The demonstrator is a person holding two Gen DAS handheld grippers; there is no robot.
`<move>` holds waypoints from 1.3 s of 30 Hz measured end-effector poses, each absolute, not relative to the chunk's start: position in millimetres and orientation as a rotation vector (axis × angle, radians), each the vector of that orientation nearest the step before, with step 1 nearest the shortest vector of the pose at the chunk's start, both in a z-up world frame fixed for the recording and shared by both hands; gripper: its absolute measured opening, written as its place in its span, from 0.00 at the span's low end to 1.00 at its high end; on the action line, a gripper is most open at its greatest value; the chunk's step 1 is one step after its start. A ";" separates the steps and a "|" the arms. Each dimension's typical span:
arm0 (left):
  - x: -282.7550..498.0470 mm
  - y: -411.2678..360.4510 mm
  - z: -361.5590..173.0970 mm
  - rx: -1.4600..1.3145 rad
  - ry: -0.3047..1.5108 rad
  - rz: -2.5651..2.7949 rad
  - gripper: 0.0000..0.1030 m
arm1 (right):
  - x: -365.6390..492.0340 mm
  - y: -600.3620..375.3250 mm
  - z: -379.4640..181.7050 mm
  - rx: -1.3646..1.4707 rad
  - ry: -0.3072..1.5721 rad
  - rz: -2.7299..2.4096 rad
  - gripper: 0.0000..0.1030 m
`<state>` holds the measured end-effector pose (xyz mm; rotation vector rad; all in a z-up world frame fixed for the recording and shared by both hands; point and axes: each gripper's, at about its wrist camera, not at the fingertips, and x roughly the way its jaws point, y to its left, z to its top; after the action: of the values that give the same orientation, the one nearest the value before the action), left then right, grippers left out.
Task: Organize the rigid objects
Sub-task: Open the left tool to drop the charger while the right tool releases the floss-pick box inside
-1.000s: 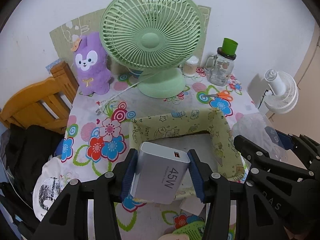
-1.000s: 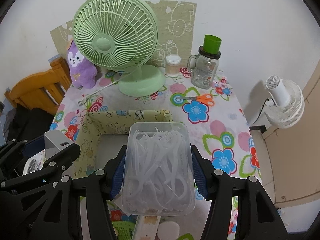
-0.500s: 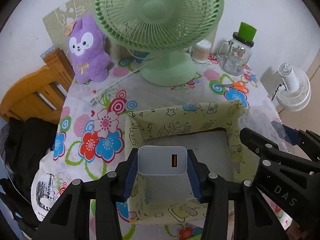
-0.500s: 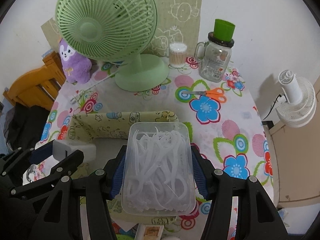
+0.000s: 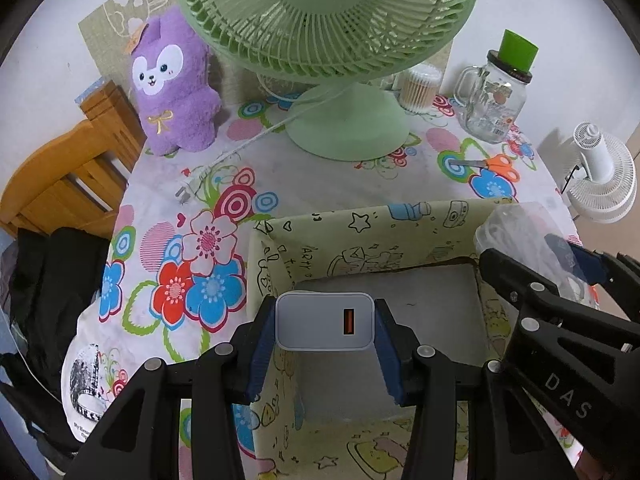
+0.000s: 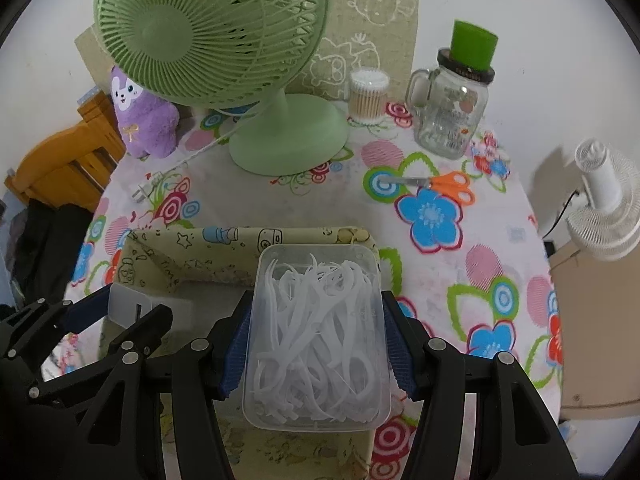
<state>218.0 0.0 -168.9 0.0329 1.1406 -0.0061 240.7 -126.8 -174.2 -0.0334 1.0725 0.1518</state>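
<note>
My left gripper is shut on a grey 45W charger with an orange USB port, held over the left side of the open yellow cartoon-print box. My right gripper is shut on a clear plastic box of white floss picks, held over the right side of the same yellow box. The right gripper also shows in the left wrist view, and the charger shows in the right wrist view.
On the flowered tablecloth stand a green desk fan, a purple plush, a cotton swab jar, a glass mug jar with green lid and orange scissors. A wooden chair is left; a white fan is right.
Both grippers moved forward and down over the yellow box. The charger has turned so that its USB end faces the camera. The floss pick box stays gripped.
</note>
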 end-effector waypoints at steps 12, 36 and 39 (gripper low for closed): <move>228.7 -3.8 -176.5 0.041 1.142 -0.001 0.56 | 251.2 -121.6 -177.3 -0.058 1.064 0.114 0.62; 213.7 -14.4 -155.8 0.142 1.093 -0.012 1.00 | 237.9 -130.6 -173.2 0.055 1.087 0.120 0.86; 208.9 -13.7 -153.6 0.132 1.095 -0.023 1.00 | 233.1 -131.5 -170.6 0.054 1.086 0.116 0.86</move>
<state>208.9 -13.7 -153.6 0.1318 1.0952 -0.0228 233.1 -131.5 -170.6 0.0542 1.0856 0.1161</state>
